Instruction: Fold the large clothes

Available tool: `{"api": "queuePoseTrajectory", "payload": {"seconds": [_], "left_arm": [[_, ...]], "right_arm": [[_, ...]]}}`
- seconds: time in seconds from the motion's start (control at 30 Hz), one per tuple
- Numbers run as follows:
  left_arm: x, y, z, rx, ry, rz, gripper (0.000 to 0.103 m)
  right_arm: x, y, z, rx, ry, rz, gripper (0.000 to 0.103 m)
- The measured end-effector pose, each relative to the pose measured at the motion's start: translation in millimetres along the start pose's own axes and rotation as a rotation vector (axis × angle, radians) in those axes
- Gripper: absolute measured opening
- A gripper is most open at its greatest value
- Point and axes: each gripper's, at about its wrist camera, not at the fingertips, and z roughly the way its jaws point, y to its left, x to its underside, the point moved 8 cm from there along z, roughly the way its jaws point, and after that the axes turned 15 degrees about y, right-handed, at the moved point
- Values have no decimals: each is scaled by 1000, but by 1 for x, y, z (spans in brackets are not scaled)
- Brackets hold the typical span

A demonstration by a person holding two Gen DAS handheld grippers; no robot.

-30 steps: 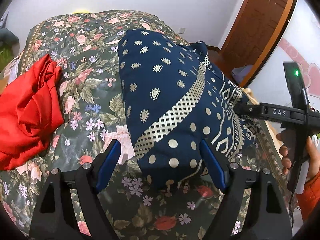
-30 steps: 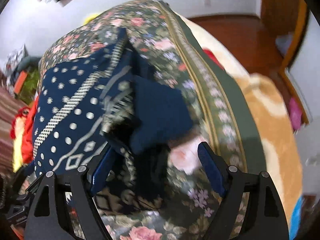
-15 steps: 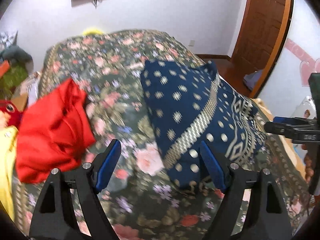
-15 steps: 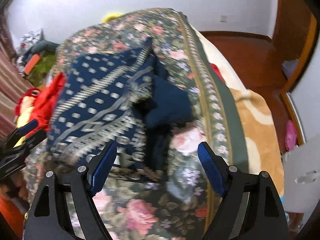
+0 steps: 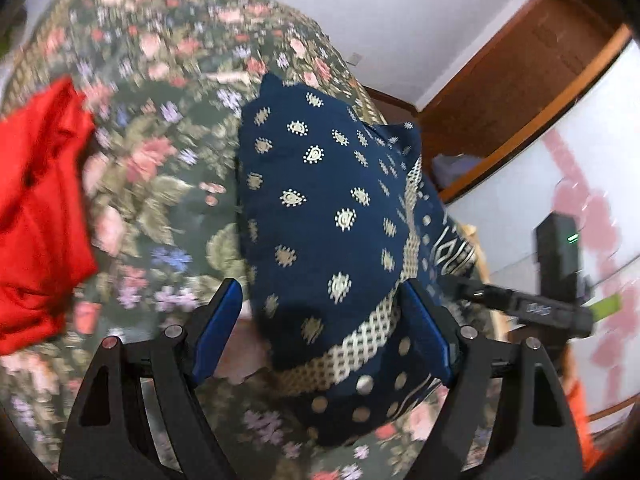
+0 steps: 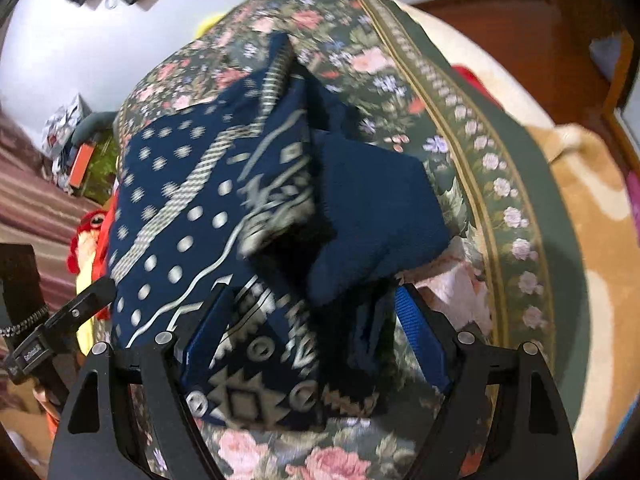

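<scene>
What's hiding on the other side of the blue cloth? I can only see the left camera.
Observer: A plain navy flap with no pattern sticks out from the cloth.
Operator: Is the right gripper grabbing it?
Observer: No, it is open, straddling the cloth's near end.
Operator: What's past the bed's edge?
Observer: A tan blanket lies beyond the bedspread border.
</scene>
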Motion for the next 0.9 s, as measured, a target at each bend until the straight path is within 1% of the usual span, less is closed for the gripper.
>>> {"api": "queuePoseTrajectory", "payload": {"seconds": [0.1,0.17,0.23,0.33,0.5,0.57,0.6,0.63,0.67,0.7,0.73,0.8,0.87,0.9], "left_arm": [[-8,3,11,55,26,-23,83],[-13,3,15,54,32,-23,86],[-18,5,19,65,41,-31,89],[-25,10,28,103,57,-72,91],[-29,14,39,153,70,-107,91],[-29,17,44,191,86,-135,91],[-28,17,46,209,93,-150,90],[-26,17,46,214,93,-156,90],[-26,16,45,207,91,-151,88],[-25,15,44,195,89,-141,86],[-27,14,44,186,87,-135,83],[-24,11,40,170,79,-121,78],[-21,9,35,168,65,-119,68],[-22,8,34,166,59,-118,66]], "right_arm": [[-9,-4,9,-53,27,11,80],[-14,-5,15,-102,46,20,80],[-17,-5,16,-134,45,23,80],[-22,-3,18,-182,42,31,82],[-26,3,21,-208,54,30,83],[-26,6,24,-196,71,14,83],[-26,7,24,-182,83,2,81],[-27,8,25,-179,90,-3,81],[-27,8,25,-182,98,1,79],[-26,9,26,-197,106,2,71],[-25,10,26,-221,114,4,67],[-28,17,27,-235,106,2,54],[-25,21,22,-217,85,-17,47],[-24,25,19,-207,74,-26,41]]}}
